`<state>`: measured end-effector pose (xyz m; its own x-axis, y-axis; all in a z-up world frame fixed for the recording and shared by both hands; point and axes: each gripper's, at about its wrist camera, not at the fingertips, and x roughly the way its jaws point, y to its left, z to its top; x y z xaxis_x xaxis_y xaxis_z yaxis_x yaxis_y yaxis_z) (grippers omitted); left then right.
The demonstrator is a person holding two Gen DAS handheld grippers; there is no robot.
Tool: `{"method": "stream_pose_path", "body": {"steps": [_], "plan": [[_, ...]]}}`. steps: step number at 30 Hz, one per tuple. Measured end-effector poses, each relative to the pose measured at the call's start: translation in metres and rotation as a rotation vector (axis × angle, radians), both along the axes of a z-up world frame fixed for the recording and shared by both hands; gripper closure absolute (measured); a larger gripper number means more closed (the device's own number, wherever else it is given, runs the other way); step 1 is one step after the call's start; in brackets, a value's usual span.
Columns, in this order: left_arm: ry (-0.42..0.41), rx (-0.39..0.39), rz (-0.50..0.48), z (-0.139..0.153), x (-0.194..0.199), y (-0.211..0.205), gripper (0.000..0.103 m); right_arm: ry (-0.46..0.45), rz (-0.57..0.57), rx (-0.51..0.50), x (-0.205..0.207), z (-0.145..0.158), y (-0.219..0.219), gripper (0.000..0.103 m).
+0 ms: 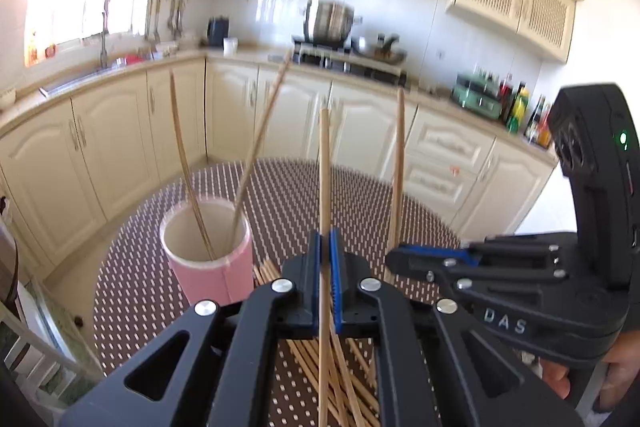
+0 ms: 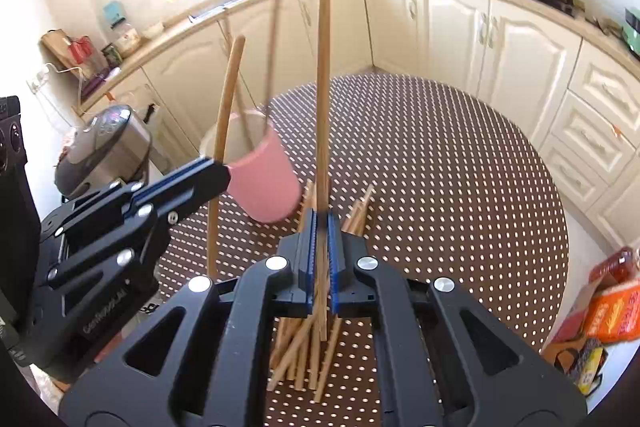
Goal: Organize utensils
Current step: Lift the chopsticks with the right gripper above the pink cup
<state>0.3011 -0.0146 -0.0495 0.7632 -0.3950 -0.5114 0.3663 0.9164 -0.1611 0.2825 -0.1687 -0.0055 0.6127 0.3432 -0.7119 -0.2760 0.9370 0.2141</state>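
Both grippers are clamped on a single wooden chopstick each, held upright above the table. The left gripper [image 1: 325, 247] has its blue pads closed on a chopstick [image 1: 324, 163] that rises straight up between them. The right gripper [image 2: 321, 227] pinches its own chopstick [image 2: 323, 67] the same way, the stick standing tall over the jaws. The two grippers sit close side by side, the right one just to the right of the left. On the dotted tablecloth [image 2: 440, 167] stands a pink cup [image 1: 208, 251] at left, already holding two chopsticks [image 1: 188, 155] that lean apart. A loose pile of chopsticks [image 2: 304, 351] lies on the cloth beneath the grippers, near the cup.
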Motion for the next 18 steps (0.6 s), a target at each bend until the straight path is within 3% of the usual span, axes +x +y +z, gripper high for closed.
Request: {"method": "stream_pose_path", "body": {"steps": [9,18], "plan": [[-0.248,-0.119,0.088,0.038,-0.010,0.037,0.098,-0.144,0.037,0.043,-0.009,0.044,0.019,0.097],[-0.423,-0.230,0.200,0.055,0.004,0.069,0.098,-0.287,0.052,0.073,0.008,0.072,0.050,0.097]]}}
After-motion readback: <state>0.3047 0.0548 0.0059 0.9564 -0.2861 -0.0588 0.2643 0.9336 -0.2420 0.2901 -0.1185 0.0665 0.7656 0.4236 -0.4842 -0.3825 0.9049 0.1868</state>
